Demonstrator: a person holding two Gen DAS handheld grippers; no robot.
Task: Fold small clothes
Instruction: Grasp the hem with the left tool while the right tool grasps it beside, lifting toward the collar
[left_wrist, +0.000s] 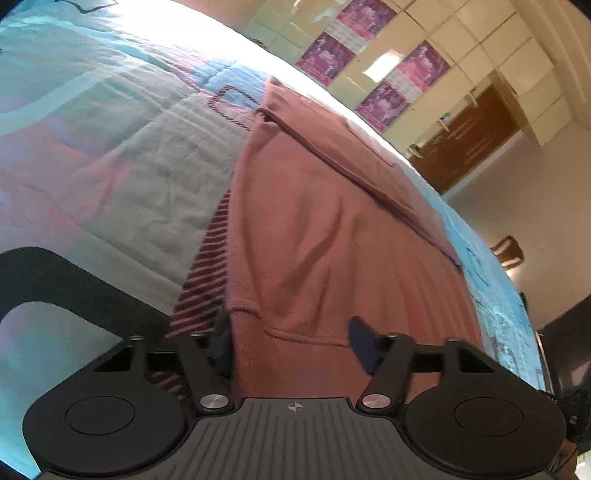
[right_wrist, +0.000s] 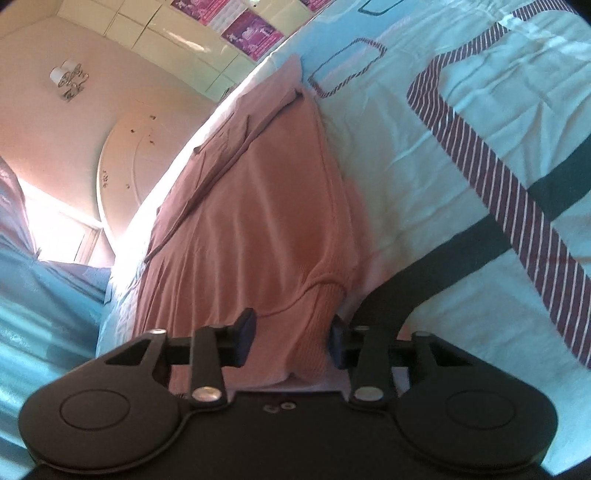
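Down low at the near edge of the bed, the left gripper (left_wrist: 291, 343) has its two dark blue fingers (left_wrist: 364, 343) spread wide, with the hem of a dusty-pink knit garment (left_wrist: 314, 221) lying between them. One finger sits at the garment's side edge, the other rests on the pink cloth itself. Whether the pads press on any fabric cannot be told; the jaws look parted rather than clamped.

The right gripper (right_wrist: 291, 341) stands with its jaws partly apart as well, a bunched, ribbed corner of the same pink garment (right_wrist: 258, 206) rising between the two fingers (right_wrist: 243, 341). The ribbed fold touches or nearly touches the finger on the right side of that view; the other finger lies against the flat pink cloth. A firm pinch cannot be confirmed.

Outward from both grippers, the garment stretches away across the bed, a folded-over layer running as a long ridge along its far side.

It lies on a light turquoise bedspread (right_wrist: 424, 166) patterned with dark teal bands and maroon-and-white striped bands.

Beyond the far edge of the bed are pale cupboard doors (left_wrist: 491, 44) bearing pink posters (left_wrist: 325, 55).
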